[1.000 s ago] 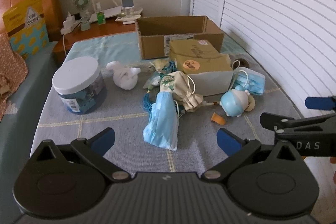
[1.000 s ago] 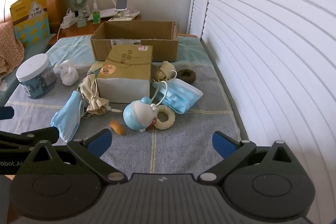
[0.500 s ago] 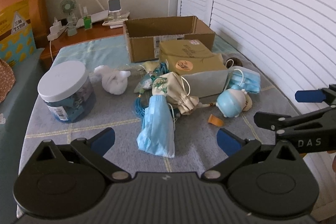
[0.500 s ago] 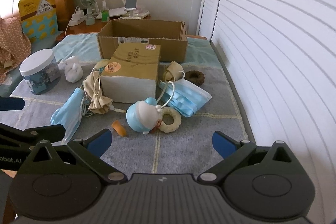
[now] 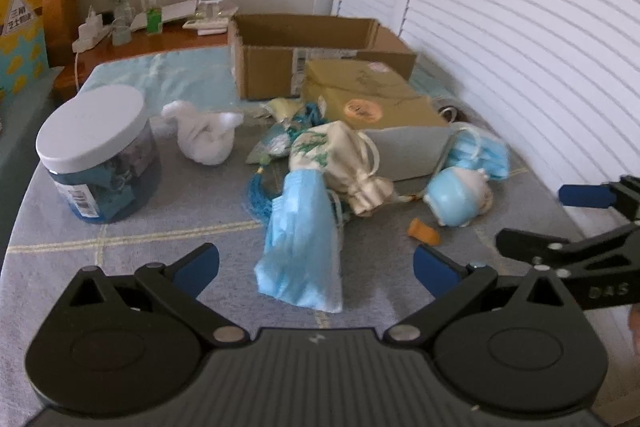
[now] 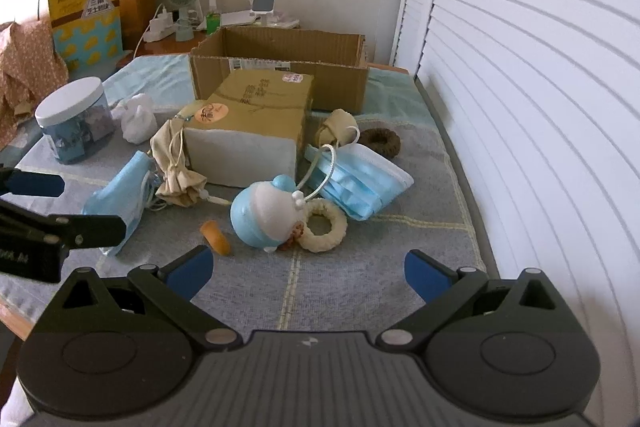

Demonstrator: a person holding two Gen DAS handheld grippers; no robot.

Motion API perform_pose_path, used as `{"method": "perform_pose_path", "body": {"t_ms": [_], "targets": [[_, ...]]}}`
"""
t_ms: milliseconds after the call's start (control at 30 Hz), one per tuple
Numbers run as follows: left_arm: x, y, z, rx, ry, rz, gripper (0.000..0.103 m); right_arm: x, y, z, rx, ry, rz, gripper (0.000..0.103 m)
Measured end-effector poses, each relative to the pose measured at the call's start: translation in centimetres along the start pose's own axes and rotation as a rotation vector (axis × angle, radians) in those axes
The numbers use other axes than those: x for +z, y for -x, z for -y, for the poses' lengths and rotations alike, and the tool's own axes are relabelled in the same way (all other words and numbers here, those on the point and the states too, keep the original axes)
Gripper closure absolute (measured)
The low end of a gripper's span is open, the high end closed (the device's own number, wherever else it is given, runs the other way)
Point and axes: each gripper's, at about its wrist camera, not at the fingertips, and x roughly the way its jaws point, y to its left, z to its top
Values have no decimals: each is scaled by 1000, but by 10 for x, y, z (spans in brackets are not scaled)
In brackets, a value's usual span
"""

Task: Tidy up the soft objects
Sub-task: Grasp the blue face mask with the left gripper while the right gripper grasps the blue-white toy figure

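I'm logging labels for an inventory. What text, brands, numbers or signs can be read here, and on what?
"DAS" on the right claw's body.
Yellow bag: triangle sign with Chinese characters, too small to read.
Tan box: handwriting and stickers, illegible.
Jar: barcode label, unreadable.
Cardboard box: shipping label, unreadable.

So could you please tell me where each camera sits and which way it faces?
Left wrist: on the left tongs, facing the folded blue mask; the right tongs show at right.
Right wrist: on the right tongs, facing the blue plush toy; the left tongs show at left.
Shared: the open cardboard box, all tongs open.
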Motion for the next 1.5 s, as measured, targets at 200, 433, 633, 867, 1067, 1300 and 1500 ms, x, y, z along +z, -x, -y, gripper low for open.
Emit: {"method": "perform_pose_path", "body": {"t_ms": [200, 433, 633, 867, 1067, 1300, 1500], "targets": [[-3, -15, 5, 58, -85, -22, 1, -3, -9, 1, 39, 17, 7, 0], [-2, -28, 2, 77, -101, -34, 6, -9, -20, 1, 58, 37, -5, 0], [0, -30, 0, 62, -89, -33, 23, -9, -22, 5, 64, 29, -5, 0], [-1, -31, 1, 55, -114, -32, 40, -7, -22, 2, 66, 37, -2, 0], [-2, -27, 0, 26, -130, -22, 63, -4, -20, -6, 57, 62, 7, 0], [-5, -16, -2, 18, -172, -14, 68, 1, -18, -17, 58, 90, 17, 0], [-6, -10, -6, 9, -192, -15, 68, 4, -18, -26, 65, 111, 29, 0]]}}
